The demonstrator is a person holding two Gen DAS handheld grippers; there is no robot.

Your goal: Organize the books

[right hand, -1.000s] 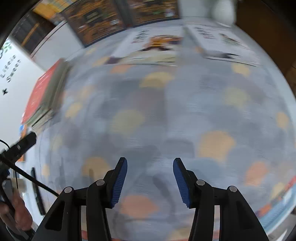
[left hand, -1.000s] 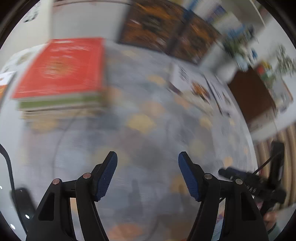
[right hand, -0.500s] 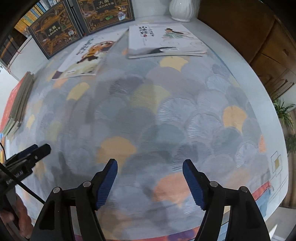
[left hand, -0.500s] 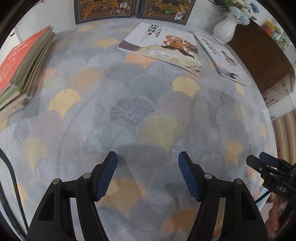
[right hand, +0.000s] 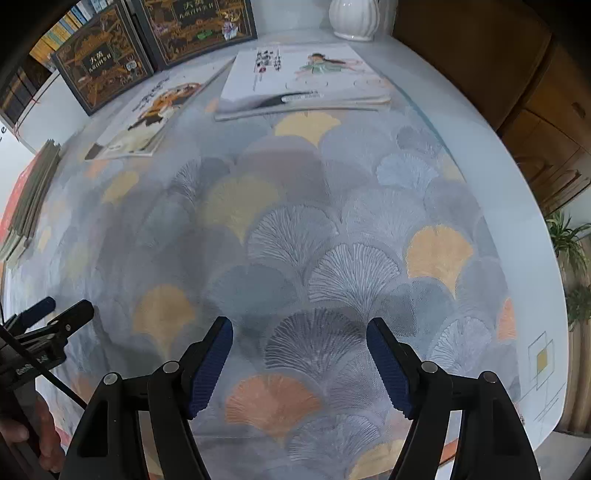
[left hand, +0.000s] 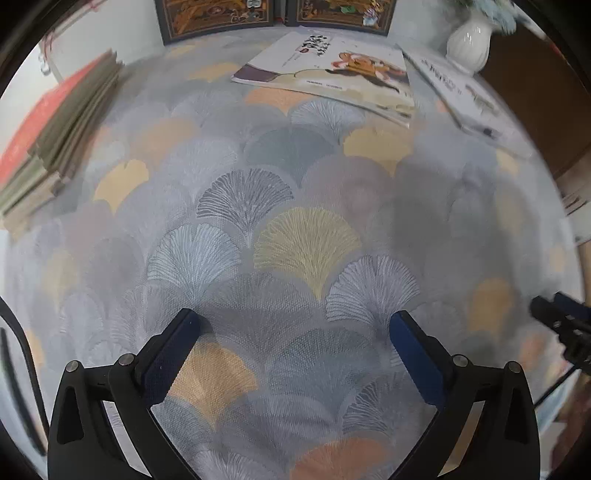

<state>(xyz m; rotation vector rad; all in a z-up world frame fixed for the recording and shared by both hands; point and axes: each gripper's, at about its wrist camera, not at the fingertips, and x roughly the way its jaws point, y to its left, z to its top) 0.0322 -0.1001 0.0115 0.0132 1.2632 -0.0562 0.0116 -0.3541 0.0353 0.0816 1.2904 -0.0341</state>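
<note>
Item: two thin white-covered picture books lay flat at the far side of a table covered in a grey, yellow and orange fan-patterned cloth (right hand: 332,229). One, the book with an orange cartoon figure on its cover (left hand: 328,74), lay left of the other, the book with a figure in green (right hand: 303,77); in the right wrist view the two were just beside each other, corners near or touching, which could not be settled. At the table's left edge sat a stack of flat books topped by a red cover (left hand: 55,140), the likely destination. Behind stood two dark ornamented boxed volumes (right hand: 155,40) and a white ribbed ceramic vase (right hand: 352,16) close to the green-figure book. The left gripper (left hand: 295,332) had its blue-padded fingers just opened to their widest, nothing between them, over bare cloth; the right gripper (right hand: 299,339) had its fingers also just spread further, likewise empty. Both were well apart from the books. Handling, as a judgement: the books appeared light, thin and flexible, with glossy covers likely to slip; lying flush on cloth, each would want lifting at a free edge or corner, then pinching near the spine side to limit drooping. The vase looked fragile, so the nearby book should be drawn away from it.
</note>
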